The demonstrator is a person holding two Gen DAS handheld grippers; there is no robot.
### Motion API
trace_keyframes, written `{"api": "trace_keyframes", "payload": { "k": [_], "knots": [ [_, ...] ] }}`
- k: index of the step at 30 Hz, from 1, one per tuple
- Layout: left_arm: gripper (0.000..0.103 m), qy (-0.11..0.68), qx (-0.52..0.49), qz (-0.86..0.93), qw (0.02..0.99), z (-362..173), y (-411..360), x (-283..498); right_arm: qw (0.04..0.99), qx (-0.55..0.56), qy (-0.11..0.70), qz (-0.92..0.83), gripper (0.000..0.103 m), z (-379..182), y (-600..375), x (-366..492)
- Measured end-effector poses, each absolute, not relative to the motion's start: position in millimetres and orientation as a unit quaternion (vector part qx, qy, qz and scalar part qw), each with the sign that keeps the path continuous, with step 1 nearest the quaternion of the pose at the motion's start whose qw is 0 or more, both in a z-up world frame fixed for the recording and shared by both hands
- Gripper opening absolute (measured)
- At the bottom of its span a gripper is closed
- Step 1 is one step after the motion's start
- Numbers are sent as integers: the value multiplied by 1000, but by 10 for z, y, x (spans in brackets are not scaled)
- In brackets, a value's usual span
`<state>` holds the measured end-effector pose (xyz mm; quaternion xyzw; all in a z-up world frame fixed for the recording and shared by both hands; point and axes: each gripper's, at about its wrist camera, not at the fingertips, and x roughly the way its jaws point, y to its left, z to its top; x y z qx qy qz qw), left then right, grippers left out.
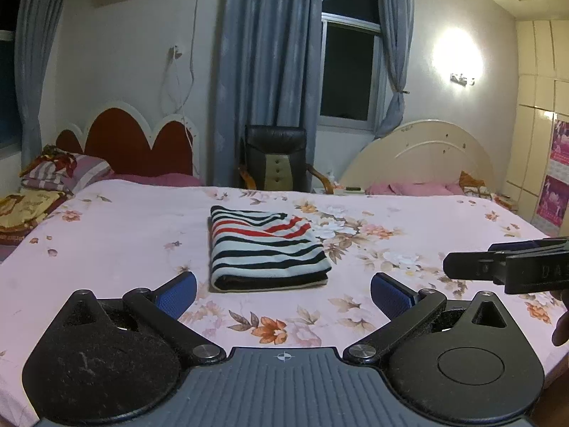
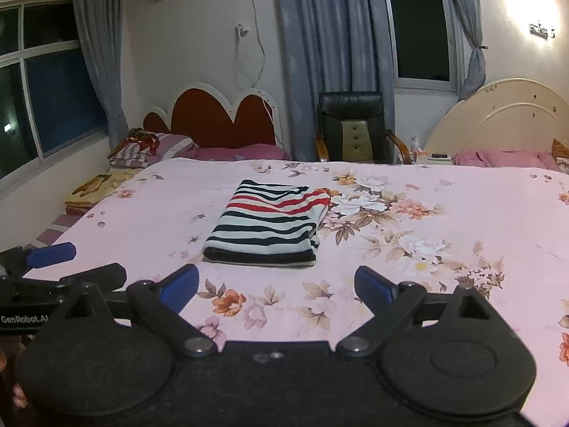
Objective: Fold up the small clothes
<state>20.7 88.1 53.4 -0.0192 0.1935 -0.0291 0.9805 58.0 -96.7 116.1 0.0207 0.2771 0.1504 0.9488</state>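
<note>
On floral bedsheet, mid-bed: folded striped garment, well apart from left gripper and right gripper, both spread wide, empty. Soft, light, floppy; best pinched at thick folded edge.

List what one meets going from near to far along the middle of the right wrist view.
right gripper → floral bedsheet → folded striped garment → black chair → grey-blue curtain.
</note>
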Motion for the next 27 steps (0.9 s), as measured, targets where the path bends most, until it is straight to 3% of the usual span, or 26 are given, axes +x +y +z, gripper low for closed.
{"api": "trace_keyframes", "payload": {
  "k": [27],
  "knots": [
    [103, 186, -5, -42, 982, 574, 822, 79, 955, 11, 260, 139, 95, 1177, -952, 386]
  ]
}}
